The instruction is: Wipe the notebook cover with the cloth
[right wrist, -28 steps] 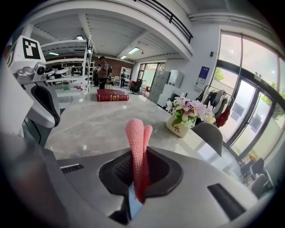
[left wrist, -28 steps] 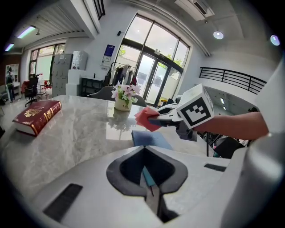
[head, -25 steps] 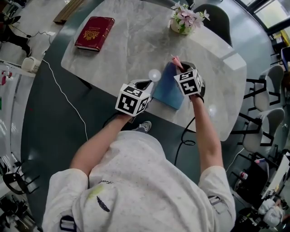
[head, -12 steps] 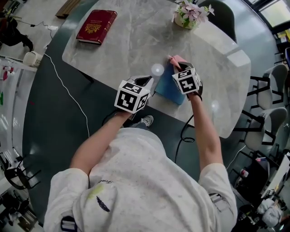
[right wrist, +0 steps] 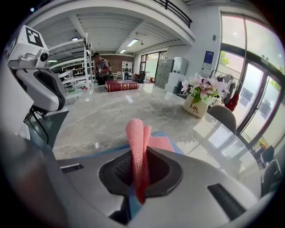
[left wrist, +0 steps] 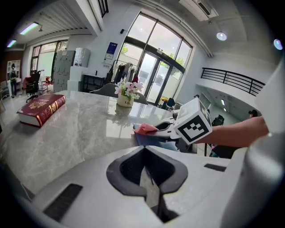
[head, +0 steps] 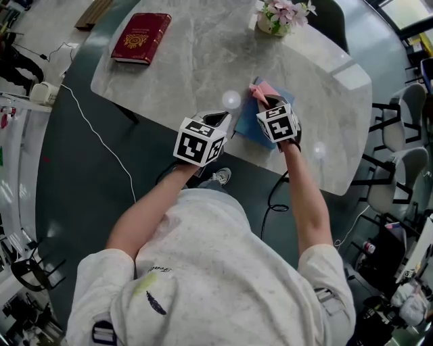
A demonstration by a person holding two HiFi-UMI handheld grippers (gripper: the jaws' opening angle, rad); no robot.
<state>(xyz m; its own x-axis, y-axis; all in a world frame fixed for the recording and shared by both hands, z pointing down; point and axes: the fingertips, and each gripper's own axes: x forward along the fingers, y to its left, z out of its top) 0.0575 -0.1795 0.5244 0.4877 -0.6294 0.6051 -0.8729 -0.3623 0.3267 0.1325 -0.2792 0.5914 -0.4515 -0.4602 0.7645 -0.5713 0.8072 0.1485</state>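
1. Since a second ago, the right gripper (head: 266,103) is sitting nearer the table's near edge, and I am seeing more of the cloth spread ahead of it.
2. I am looking down on a large grey marble table (head: 203,61) with rounded corners, which is filling the upper half of the head view.
3. A dark red hardcover book (head: 141,37) with a gold emblem is lying flat at the far left corner, well apart from both grippers.
4. A flat blue notebook (head: 245,128) is lying near the table's near edge, between the two grippers and partly under the right one.
5. The left gripper (head: 222,123) is hovering just beside the notebook's left edge. I am reading its jaws as pressed together with nothing between them.
6. The right gripper's jaws are clamping down on the cloth, which is standing up in a fold between them.
7. A small cream pot of pink and white flowers (head: 277,17) is standing at the far edge.
8. The pink knitted cloth (head: 260,91) is reaching forward from the right gripper and is lying on the notebook's cover.
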